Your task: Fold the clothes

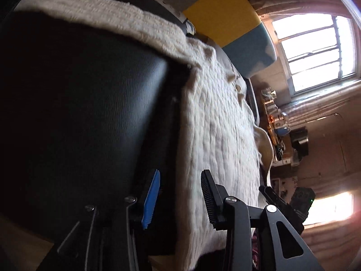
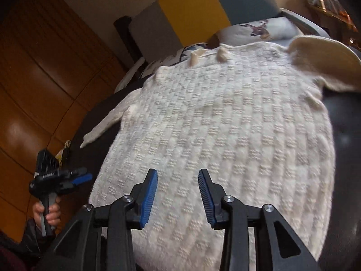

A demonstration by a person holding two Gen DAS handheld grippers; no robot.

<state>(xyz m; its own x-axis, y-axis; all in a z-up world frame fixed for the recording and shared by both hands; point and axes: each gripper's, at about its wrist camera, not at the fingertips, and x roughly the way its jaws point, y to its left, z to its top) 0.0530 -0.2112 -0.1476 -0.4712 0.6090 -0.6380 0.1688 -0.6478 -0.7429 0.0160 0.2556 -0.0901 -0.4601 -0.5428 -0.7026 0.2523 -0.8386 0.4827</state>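
Left wrist: left gripper jaws apart, empty, at edge of white sweater on black surface; window beyond. Right wrist: right gripper agape, empty, over sweater; wood wardrobe left.

A cream knit sweater lies spread flat on a dark surface, the right gripper parted above its hem, the left gripper, possibly closed, beside its left sleeve.

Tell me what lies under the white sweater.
The white sweater is spread over a dark, smooth surface that shows beyond its edges. What sits directly beneath the knit is covered. Both grippers hover open, holding nothing.
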